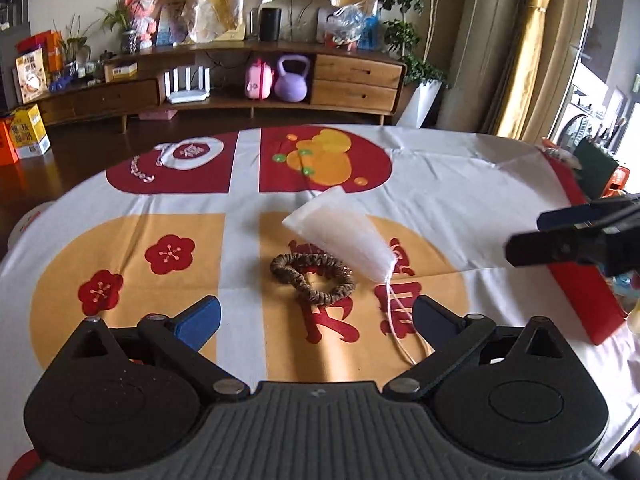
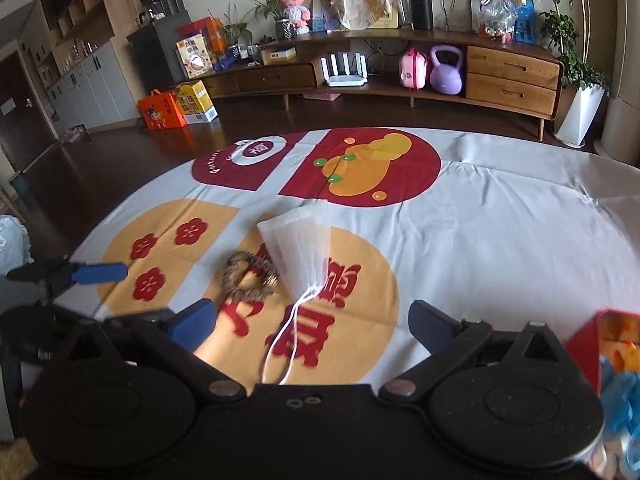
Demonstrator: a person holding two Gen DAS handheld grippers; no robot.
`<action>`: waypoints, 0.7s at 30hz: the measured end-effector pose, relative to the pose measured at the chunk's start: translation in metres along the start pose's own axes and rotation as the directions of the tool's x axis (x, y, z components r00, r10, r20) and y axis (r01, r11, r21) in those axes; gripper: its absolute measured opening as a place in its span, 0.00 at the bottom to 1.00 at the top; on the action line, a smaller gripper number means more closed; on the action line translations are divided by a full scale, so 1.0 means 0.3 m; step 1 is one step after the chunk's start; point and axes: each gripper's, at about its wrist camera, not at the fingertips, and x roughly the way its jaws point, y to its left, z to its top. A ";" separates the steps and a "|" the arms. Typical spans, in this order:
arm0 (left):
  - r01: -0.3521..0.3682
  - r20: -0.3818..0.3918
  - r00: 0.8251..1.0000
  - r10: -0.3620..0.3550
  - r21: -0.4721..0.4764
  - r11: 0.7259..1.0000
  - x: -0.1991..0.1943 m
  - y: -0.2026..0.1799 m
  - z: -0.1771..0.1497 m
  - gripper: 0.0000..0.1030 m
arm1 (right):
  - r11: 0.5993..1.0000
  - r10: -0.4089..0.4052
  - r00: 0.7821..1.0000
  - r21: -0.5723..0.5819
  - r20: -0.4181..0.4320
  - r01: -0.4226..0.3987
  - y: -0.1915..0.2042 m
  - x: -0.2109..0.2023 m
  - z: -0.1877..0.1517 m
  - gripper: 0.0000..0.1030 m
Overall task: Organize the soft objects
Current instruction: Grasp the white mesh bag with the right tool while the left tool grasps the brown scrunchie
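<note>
light: soft daylight from right window [image 1: 592, 92] | edges: fisheye-bent, dark corners | blur: slight motion

Brown scrunchie [image 1: 313, 279] touching white pouch [image 1: 343, 235]

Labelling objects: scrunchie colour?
Mottled brown scrunchie, with a small gold glint at one side. Sharpest in the left wrist view.

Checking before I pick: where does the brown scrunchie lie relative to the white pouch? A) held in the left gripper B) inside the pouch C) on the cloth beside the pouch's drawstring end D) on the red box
C: the scrunchie lies flat on the tablecloth next to the narrow, drawstring end of the pouch; both the left gripper and the right gripper are open and hold nothing.
</note>
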 end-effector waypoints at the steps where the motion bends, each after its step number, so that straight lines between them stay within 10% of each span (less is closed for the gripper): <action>1: -0.004 -0.003 1.000 0.004 -0.002 1.000 0.020 0.000 0.000 1.00 | 1.000 -0.001 1.000 0.000 -0.007 0.001 -0.004 0.027 0.012 0.99; 21: -0.087 -0.015 0.996 0.087 0.000 0.996 0.321 -0.010 -0.015 0.99 | 1.000 -0.022 0.994 -0.020 -0.110 0.020 0.002 0.439 0.111 0.87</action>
